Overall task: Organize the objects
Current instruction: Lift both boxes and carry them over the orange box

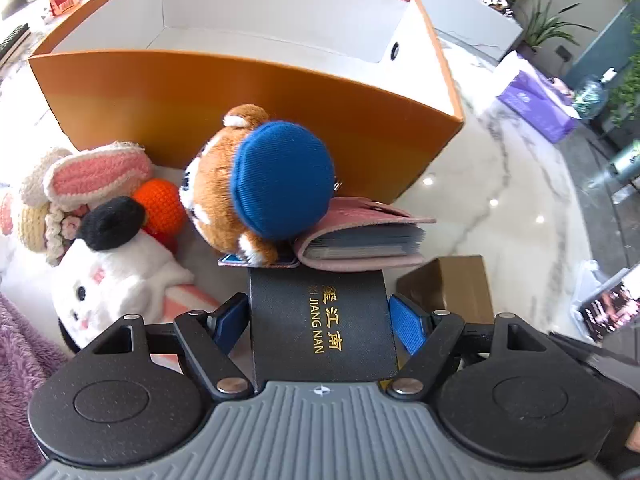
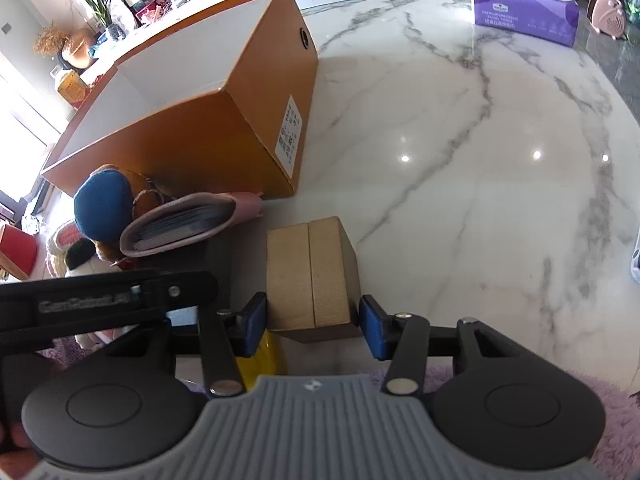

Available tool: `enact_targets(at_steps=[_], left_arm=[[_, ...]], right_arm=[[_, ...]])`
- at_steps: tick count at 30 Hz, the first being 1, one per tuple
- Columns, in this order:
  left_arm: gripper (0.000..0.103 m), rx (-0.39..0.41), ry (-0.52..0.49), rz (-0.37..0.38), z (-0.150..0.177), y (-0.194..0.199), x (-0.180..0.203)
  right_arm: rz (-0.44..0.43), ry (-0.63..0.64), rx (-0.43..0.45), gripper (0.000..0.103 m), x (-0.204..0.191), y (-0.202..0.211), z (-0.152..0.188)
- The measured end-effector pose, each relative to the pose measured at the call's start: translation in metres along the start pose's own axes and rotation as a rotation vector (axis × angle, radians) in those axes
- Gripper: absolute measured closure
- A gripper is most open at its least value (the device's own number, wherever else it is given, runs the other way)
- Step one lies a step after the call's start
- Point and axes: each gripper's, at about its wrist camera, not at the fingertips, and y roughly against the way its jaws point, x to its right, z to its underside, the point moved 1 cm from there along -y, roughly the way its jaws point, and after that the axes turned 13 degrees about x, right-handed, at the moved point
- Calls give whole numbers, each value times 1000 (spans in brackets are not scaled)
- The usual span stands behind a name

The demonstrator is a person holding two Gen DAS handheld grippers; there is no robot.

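My left gripper (image 1: 320, 320) straddles a black box with gold lettering (image 1: 320, 320); the left pad touches it, the right pad (image 1: 408, 326) stands a little off, so it is open around the box. Past it lie a pink card wallet (image 1: 360, 236) and a brown plush with a blue cap (image 1: 276, 184), against the open orange box (image 1: 240, 96). My right gripper (image 2: 310, 326) is open around a small tan wooden box (image 2: 310, 272), its pads beside both sides with small gaps. The orange box (image 2: 224, 128), wallet (image 2: 180, 228) and plush (image 2: 104, 204) show at the left in the right wrist view.
Crocheted bunny (image 1: 80, 184), orange ball (image 1: 160, 204) and white plush (image 1: 112, 276) lie at left. The tan box (image 1: 452, 288) is right of the black box. A purple tissue pack (image 2: 524, 6) stands far on the marble table (image 2: 480, 160). Purple fluffy cloth (image 1: 16, 352) lies near.
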Motion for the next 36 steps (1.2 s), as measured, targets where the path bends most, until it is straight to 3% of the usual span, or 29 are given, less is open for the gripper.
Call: enact_targets(at_steps=[9,20,29,36], left_arm=[[14,-6,-95,126,4,37,-10],[14,73,-148,219,-11,88,-33],[14,177,-160,221,-77,119,-72],[14,223,-229,157,-132,99,-79]], right_arm=[[19,0,33,53,-6,17,-6],[8,87,111,54,-51,62,-22],[-76,184,186,54,-105,79,-69],[-110,154,226,54,-136,50,-112]])
